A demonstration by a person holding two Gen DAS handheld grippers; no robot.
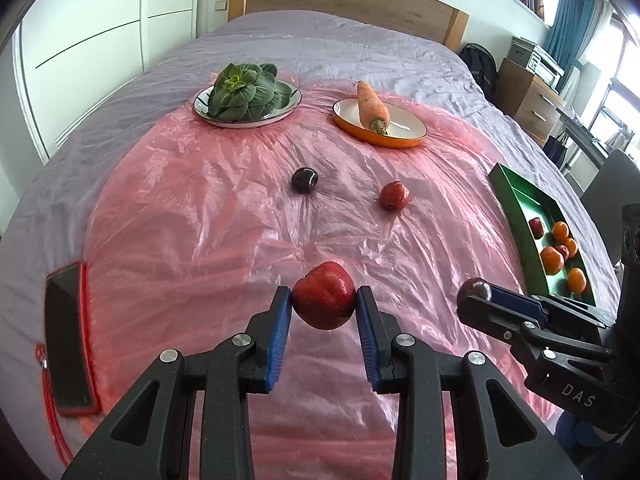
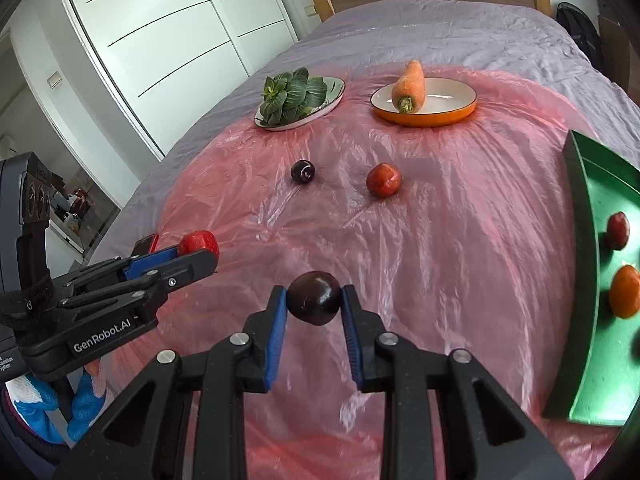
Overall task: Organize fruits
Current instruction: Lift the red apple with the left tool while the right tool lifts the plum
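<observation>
tray [image 1: 520, 216]: several fruits in | left gripper [image 1: 324, 304] holds apple [image 1: 325, 294] | right gripper [image 2: 314, 300] holds plum [image 2: 314, 297] | two fruits loose left of tray

The right tongs [image 1: 478, 294] read "DAS" (partly cut off); the left tongs [image 2: 200, 250] read "GenRobot.AI".

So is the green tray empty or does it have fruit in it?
Not empty. The green tray holds oranges and small red fruits.
</observation>
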